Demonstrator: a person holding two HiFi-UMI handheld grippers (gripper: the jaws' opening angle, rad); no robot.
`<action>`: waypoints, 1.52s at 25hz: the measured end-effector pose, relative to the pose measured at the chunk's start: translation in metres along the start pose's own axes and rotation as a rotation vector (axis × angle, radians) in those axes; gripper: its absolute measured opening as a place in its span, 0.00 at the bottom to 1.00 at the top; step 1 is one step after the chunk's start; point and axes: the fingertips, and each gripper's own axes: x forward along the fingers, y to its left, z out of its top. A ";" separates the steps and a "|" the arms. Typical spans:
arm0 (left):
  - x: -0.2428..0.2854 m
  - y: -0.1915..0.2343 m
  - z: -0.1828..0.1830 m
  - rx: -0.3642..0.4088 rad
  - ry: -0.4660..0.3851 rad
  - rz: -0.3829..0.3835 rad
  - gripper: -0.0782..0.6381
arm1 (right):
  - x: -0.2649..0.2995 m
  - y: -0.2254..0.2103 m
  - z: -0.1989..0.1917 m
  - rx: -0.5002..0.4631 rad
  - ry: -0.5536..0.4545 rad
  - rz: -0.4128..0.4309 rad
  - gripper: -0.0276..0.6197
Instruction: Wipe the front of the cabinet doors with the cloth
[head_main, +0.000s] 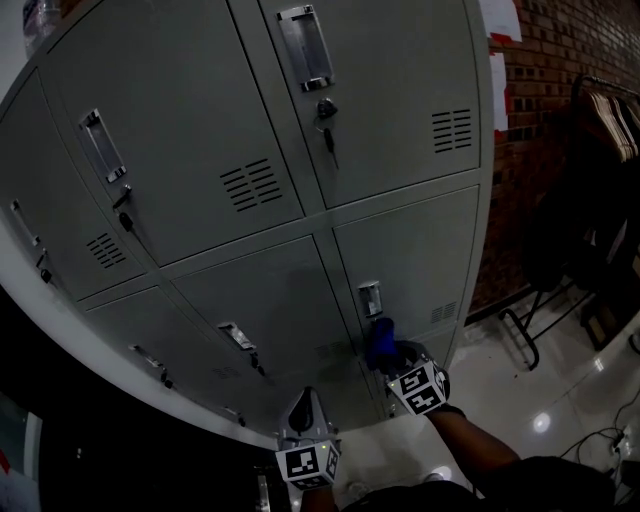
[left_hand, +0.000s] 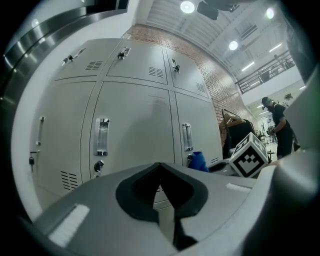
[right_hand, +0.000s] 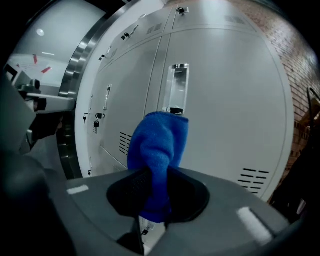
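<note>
1. Head view: the cloth (head_main: 381, 338) is a small blue wad at lower centre-right of frame. It sticks out of the right gripper (head_main: 386, 356), just below the recessed handle (head_main: 370, 298) of the lower right cabinet door (head_main: 410, 250). It is at or very near the door face; I can't confirm contact from here. The left gripper (head_main: 306, 402) is at bottom centre, well left of the cloth, pointing at the neighbouring lower door.
2. Left gripper view: fingers are pressed together with nothing between them. The cloth shows right of centre, next to the right gripper's marker cube, well apart from these fingers.
3. Right gripper view: fingers pinch the cloth low on the bundle. Most of it stands up past the tips at frame centre, in front of the handle.
4. Handling, my read: the cloth is light, soft and floppy, not fragile, and the pads hold it well. The free wad will fold under pressure, so a hold near the base with short overhang should wipe more firmly. The handle recess is a likely snag point.
</note>
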 end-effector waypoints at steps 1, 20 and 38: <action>-0.001 0.003 0.001 -0.005 0.001 0.008 0.13 | 0.005 0.005 0.005 -0.004 -0.002 0.009 0.16; -0.004 0.016 0.002 -0.022 0.004 0.041 0.13 | 0.025 -0.012 0.010 -0.029 -0.009 -0.050 0.16; 0.009 -0.011 -0.009 -0.012 0.016 -0.014 0.13 | -0.021 -0.123 -0.022 0.033 0.008 -0.250 0.16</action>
